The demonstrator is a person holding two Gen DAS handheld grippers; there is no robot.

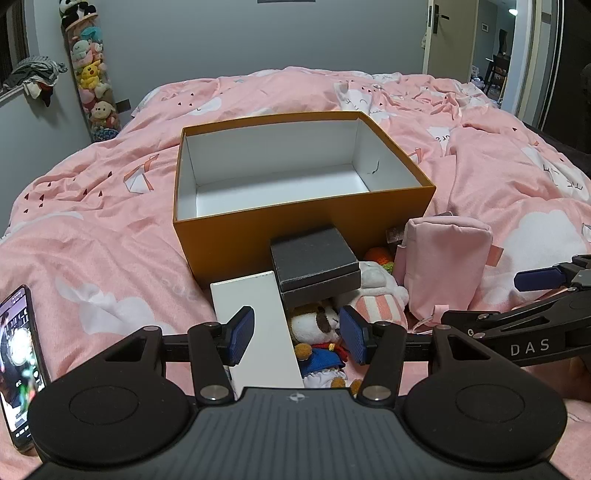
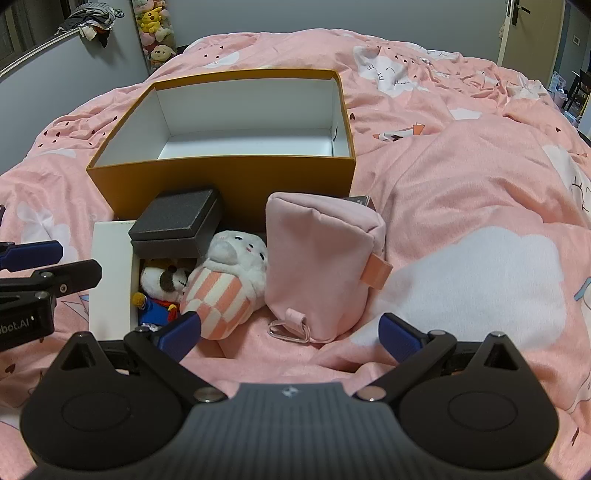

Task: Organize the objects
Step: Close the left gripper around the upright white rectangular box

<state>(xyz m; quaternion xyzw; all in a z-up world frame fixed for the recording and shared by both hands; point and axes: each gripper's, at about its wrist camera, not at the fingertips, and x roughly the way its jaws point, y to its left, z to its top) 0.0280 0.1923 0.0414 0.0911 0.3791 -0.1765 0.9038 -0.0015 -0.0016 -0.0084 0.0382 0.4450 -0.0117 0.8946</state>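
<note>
An empty orange box [image 1: 303, 229] is set open-topped on the bed [image 1: 110, 221], evidently as the receptacle. Clutter is heaped against its near wall: black box [image 1: 314, 258], pink pouch [image 2: 321, 266], plush toys. Left gripper [image 1: 297, 338] and right gripper [image 2: 290, 332] are held with jaws wide apart, nothing grasped.

A pink quilt [image 1: 110, 229] with white clouds covers the bed. A lit phone [image 1: 18, 365] lies on it at the near left edge. Against the grey wall stands a clear tube of stuffed toys [image 1: 92, 81], beside clothes heaped on a rail [image 1: 35, 74]. A door [image 1: 448, 33] stands open at the right.
</note>
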